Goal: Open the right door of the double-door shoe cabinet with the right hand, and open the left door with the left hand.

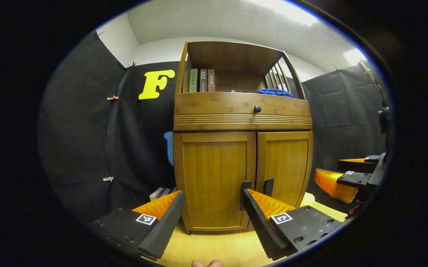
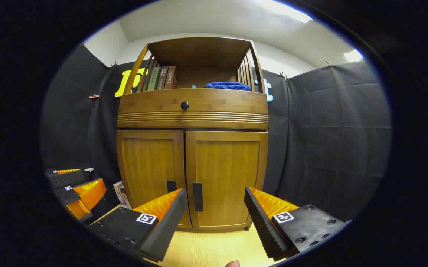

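Left gripper (image 1: 214, 218), right gripper (image 2: 215, 218) both spread, level, facing closed cabinet (image 2: 191, 148).

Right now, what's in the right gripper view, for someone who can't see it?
A wooden cabinet stands ahead with both doors shut. The open right claw points at the right door's handle, not touching it. Books and a blue cloth sit on top.

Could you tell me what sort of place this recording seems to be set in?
Probably a staged booth, not a lived-in home: black cloth walls hang around a lone wooden double-door shoe cabinet holding upright books and a folded blue cloth.
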`<state>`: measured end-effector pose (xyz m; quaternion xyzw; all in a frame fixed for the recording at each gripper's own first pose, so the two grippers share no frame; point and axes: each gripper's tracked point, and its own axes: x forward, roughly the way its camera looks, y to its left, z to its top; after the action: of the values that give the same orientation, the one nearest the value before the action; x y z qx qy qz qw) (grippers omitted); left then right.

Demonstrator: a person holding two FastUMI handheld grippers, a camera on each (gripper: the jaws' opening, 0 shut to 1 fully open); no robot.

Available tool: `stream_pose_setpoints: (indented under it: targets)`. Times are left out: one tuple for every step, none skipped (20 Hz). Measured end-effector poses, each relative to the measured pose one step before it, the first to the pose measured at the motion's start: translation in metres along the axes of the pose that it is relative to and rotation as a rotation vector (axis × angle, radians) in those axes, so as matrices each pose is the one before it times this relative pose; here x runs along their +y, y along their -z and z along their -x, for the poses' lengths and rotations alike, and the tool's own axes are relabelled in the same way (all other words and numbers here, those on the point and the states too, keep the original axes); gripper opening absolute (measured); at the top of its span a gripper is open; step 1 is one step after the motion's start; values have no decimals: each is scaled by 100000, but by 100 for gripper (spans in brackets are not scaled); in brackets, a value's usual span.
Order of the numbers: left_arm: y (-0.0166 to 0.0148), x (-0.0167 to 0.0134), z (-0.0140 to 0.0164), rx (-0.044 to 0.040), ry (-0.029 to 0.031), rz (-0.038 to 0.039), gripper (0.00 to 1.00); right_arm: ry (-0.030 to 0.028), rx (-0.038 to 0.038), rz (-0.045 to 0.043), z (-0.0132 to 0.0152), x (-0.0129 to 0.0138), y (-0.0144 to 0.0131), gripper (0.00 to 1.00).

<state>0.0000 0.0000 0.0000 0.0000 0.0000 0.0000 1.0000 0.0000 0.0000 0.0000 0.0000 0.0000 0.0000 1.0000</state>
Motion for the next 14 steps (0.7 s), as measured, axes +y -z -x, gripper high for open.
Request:
stream_pose_setpoints:
  targets:
    - [-57,4,-24,-76,8,115,96,183,69,-103,248,-163,74,98]
    - [11,-13,24,-11,49,45,96,49,-9,3,47,36,76,97]
    - [-76,24,51,-123,-169,-11,96,-28,120,25,61,8,-21,99]
    - [0,80,96,-176,-87,2,96,-114,155,70,-1,9,50,97]
    - [-90,24,11,-138,23,9,96,239,25,150,-41,-1,-71,98]
    - [178,-19,18,-79,54,-20,96,10,13,136,56,-65,38,98]
    - [-40,15,45,35,37,-80,96,100,-76,73,59,-43,17,98]
    - [79,11,-3,22,-151,-67,96,-6,38,-65,10,-34,19,97]
    - [-87,94,60,-6,-134,57,96,79,-63,-180,76,-43,-44,98]
    - [87,-50,18,9,-102,128,96,-30,-28,-205,-51,-11,-41,97]
    - [-67,54,-27,-18,-132,176,96,2,-109,-55,-33,13,-36,98]
    - [32,-32,90,-60,9,65,96,42,76,128,2,-14,27,98]
    - [-63,38,-68,-48,-59,-59,96,-50,-52,117,45,51,10,98]
    - [68,2,29,-5,-43,-139,96,-53,29,-4,84,62,38,98]
